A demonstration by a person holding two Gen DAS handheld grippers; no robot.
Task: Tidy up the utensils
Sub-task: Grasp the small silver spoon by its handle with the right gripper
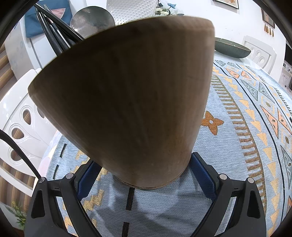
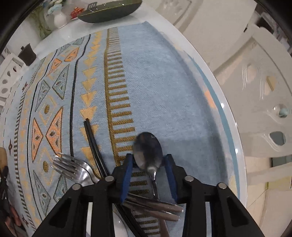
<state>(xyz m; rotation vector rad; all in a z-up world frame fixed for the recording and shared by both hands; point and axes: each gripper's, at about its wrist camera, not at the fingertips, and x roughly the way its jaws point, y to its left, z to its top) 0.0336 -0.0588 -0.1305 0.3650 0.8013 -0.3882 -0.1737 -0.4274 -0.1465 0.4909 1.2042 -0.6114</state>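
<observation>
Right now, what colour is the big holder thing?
Plain brown wood, the utensil holder. It shows best in the left wrist view.

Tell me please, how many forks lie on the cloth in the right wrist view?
2. Both forks lie stacked, just left of the right gripper, beside the black chopsticks. The gripper body could hide more.

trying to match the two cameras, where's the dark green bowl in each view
Left wrist view: the dark green bowl sits at upper right, on the far side of the table, past the wooden holder.
Right wrist view: the bowl is at top centre, beyond the cloth's far edge.
Shared landmark: the blue patterned tablecloth.
</observation>
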